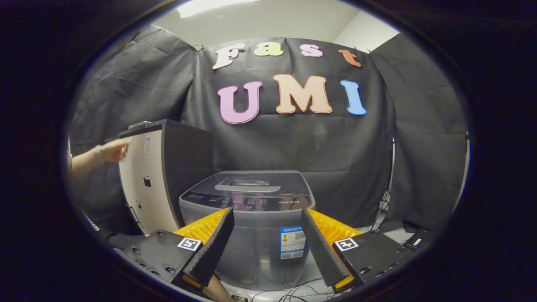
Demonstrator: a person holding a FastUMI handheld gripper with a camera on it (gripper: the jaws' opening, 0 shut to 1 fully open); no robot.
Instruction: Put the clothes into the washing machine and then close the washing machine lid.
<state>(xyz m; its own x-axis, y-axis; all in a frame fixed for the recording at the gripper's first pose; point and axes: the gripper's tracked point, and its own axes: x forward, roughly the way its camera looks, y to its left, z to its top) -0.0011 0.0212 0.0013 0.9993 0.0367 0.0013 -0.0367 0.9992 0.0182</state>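
Gripper view: my gripper (pixel 267 241) spread, holding nothing, washing machine (pixel 247 222) just ahead w/ lid (pixel 251 185) down; I'd judge lid rigid, light, hinged, best lifted at its front handle recess (pixel 247 187).

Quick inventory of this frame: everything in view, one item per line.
washing machine: 1, grey, lid shut, just beyond the tool's fingers, centre of the booth
label: 1, blue and white, on the washing machine front, between the fingers
cabinet: 1, pale front with dark side, left of the washing machine
cables: several, dark, on the floor under the washing machine
hand: 1, reaching to the cabinet's top corner
tool: 1, fingers open, spread apart, holding nothing
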